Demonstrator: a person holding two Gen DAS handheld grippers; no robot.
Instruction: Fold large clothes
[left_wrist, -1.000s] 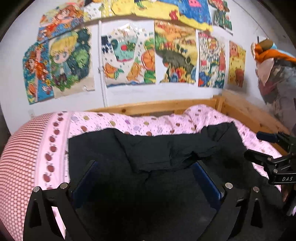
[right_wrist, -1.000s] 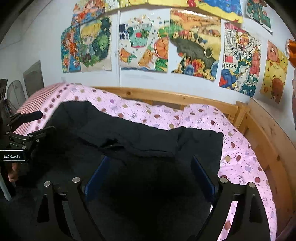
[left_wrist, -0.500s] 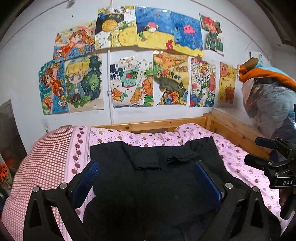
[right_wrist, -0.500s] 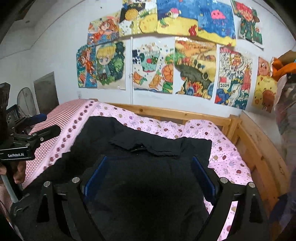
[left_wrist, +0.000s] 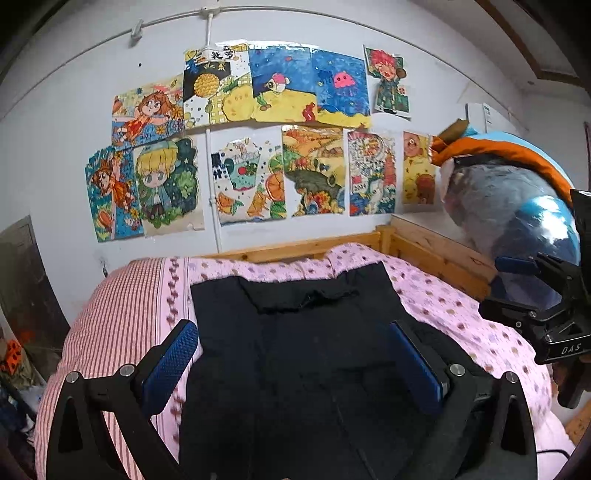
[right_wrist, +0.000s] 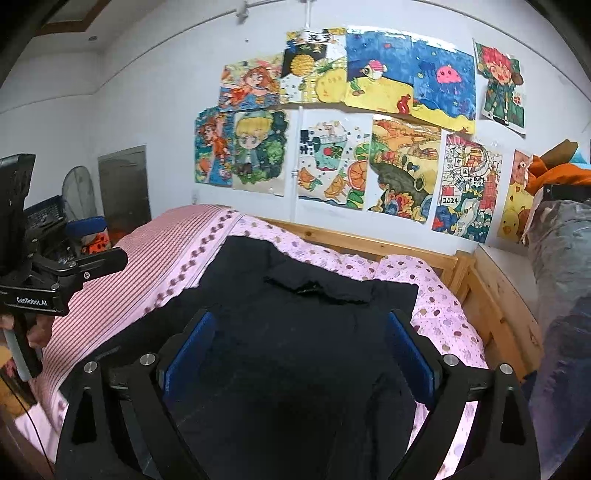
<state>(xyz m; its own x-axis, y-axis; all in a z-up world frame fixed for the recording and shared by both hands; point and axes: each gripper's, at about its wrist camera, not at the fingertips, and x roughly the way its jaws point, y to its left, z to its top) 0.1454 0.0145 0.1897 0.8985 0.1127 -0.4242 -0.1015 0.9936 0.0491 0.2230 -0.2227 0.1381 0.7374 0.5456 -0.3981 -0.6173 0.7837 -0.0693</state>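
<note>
A large black garment (left_wrist: 295, 350) lies spread on a bed with a pink dotted cover (left_wrist: 454, 314); its far edge is folded back in a rumpled band (left_wrist: 306, 295). It also shows in the right wrist view (right_wrist: 295, 332). My left gripper (left_wrist: 295, 362) is open, raised above the near part of the garment, holding nothing. My right gripper (right_wrist: 297, 354) is open too, above the garment, empty. The right gripper shows at the right of the left wrist view (left_wrist: 539, 314); the left gripper shows at the left of the right wrist view (right_wrist: 55, 273).
A wooden bed frame (left_wrist: 436, 254) runs along the far and right sides. A red striped pillow or cover (left_wrist: 110, 317) lies at the left. Drawings (left_wrist: 258, 147) cover the wall. Hanging clothes (left_wrist: 517, 206) are at the right. A fan and clutter (right_wrist: 74, 206) stand left of the bed.
Both grippers have pulled back and risen from the garment, so more of the wall and bed shows. The garment lies flatter, with the folded band at its far edge.
</note>
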